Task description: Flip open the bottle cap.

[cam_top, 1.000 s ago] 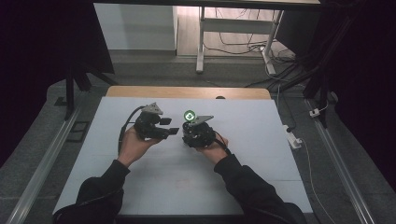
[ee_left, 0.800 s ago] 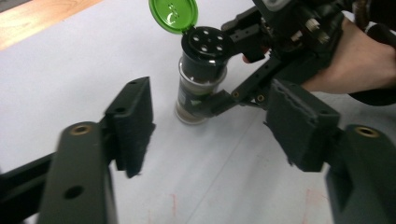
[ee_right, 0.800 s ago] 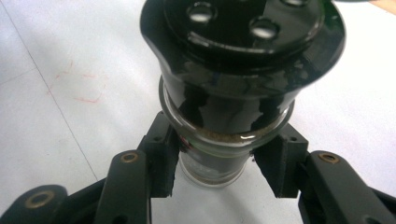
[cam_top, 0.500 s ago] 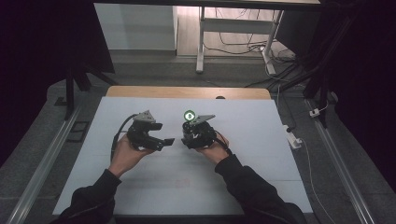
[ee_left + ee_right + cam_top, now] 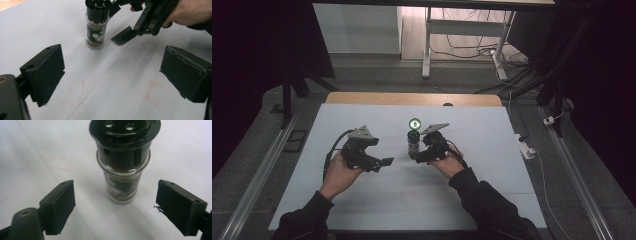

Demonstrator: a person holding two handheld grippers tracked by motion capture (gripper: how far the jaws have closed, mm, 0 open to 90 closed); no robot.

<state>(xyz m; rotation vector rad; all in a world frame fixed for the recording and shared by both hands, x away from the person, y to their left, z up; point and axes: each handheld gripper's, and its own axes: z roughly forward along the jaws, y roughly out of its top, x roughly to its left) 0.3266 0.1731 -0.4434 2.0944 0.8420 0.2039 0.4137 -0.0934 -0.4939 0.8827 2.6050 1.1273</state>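
So the spice jar was standing upright on the table, roughly mid-table, black shaker lid up with the holes showing. The right gripper sat just beside it, jaws spread wide on either side of the jar without touching it; in the right gripper view the jar stood just ahead of the two pads, a clear gap each side. Those jaws had just been opening, and nothing was pinched between them.

The left gripper was off to the left, well apart from the jar, pointing towards it. Its jaws had also just been opening and were spread about as wide as they go, with bare table between them. From the left gripper view you could see the jar farther off with the right gripper next to it, plus some faint red marks on the table surface.
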